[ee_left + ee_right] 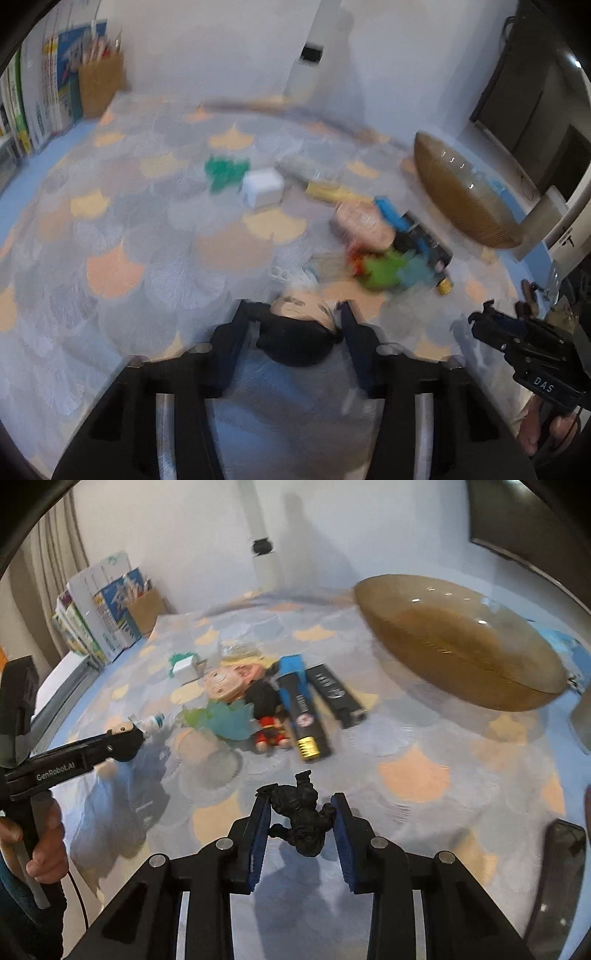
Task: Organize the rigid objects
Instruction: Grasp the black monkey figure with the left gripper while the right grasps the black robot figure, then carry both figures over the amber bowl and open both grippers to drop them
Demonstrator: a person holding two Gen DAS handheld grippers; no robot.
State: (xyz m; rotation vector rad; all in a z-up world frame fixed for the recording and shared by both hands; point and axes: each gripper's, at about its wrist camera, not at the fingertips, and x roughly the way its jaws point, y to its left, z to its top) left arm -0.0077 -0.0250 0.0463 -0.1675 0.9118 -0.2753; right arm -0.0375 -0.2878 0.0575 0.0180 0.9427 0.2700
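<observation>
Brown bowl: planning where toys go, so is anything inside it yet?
No: in the right wrist view the brown bowl shows only its bare inside.

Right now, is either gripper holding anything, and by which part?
Right gripper: black figurine between its fingers, at its sides. Left gripper: dark-haired doll head between its fingers. Blur hides whether either is clamped.

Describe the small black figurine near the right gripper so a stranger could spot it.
Start at the big amber glass bowl on the scallop-patterned tablecloth, then come toward the camera. Between the right gripper's blue-padded fingers lies a small black figurine; unlike the colourful toys behind, it is entirely matte black.
</observation>
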